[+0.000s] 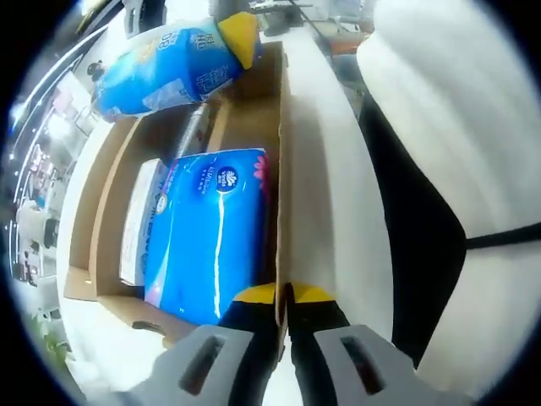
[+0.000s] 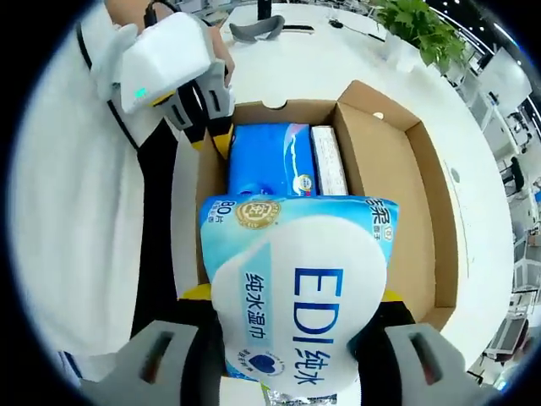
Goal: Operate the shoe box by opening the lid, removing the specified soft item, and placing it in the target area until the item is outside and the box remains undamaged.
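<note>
The brown cardboard shoe box (image 2: 423,194) lies open on a white table. Inside it are a blue tissue pack (image 1: 211,237) (image 2: 270,161) and a white pack (image 1: 139,220) (image 2: 328,161) side by side. My left gripper (image 1: 285,294) is shut on the box's side wall (image 1: 281,169); in the right gripper view the left gripper (image 2: 211,131) pinches that wall at the far left corner. My right gripper (image 2: 293,294) is shut on a soft blue-and-white wet-wipes pack (image 2: 296,313), held above the box. In the left gripper view that wipes pack (image 1: 169,72) hangs over the box's far end.
A person in white clothing (image 1: 456,152) (image 2: 76,211) with a black strap stands close along the box's side. The white table (image 2: 338,59) stretches beyond the box. A green plant (image 2: 414,25) and office furniture stand further back.
</note>
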The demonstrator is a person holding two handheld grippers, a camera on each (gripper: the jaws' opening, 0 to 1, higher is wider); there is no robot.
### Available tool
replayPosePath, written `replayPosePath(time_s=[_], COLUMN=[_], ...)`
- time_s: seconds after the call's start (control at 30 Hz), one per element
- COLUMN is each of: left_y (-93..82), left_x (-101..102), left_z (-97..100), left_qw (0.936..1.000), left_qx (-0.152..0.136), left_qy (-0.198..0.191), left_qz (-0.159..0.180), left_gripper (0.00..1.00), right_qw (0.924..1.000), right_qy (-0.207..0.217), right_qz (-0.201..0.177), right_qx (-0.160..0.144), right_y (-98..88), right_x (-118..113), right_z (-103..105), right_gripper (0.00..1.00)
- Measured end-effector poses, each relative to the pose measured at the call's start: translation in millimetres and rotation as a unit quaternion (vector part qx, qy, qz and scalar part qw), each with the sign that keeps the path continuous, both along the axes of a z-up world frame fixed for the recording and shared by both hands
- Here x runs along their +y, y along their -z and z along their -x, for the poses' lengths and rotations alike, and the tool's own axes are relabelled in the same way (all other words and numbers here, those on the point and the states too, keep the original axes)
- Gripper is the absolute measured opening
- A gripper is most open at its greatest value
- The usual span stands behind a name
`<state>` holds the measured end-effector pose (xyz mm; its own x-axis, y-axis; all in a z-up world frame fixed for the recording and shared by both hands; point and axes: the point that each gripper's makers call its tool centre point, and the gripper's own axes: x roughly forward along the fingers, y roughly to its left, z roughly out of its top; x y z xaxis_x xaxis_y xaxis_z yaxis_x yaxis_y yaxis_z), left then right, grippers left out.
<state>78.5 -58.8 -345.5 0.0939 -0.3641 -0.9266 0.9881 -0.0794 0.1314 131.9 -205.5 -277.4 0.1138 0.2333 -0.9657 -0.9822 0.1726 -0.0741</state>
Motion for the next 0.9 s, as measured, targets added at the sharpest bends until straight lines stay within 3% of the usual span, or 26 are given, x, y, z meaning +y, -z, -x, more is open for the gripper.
replayPosePath(time_s=[0.73, 0.83, 0.9], left_y=[0.3, 1.2, 1.7], left_x=[1, 1, 2], left_z=[0.2, -1.1, 0.0], left_qw=[0.9999, 0.9996, 0.9996], left_qx=[0.006, -0.003, -0.016], left_qy=[-0.011, -0.026, -0.011], left_qz=[-0.006, -0.014, -0.018], left_gripper=[0.03, 0.04, 0.04], right_qw=[0.9993, 0.9990, 0.9989], right_qy=[-0.007, -0.011, -0.011], right_qz=[0.020, 0.025, 0.024], right_qx=[-0.031, -0.037, -0.037], right_y=[-19.2, -22.9, -23.5], right_x=[-22, -25, -27], right_z=[1, 2, 4], right_gripper=[0.61, 0.61, 0.61])
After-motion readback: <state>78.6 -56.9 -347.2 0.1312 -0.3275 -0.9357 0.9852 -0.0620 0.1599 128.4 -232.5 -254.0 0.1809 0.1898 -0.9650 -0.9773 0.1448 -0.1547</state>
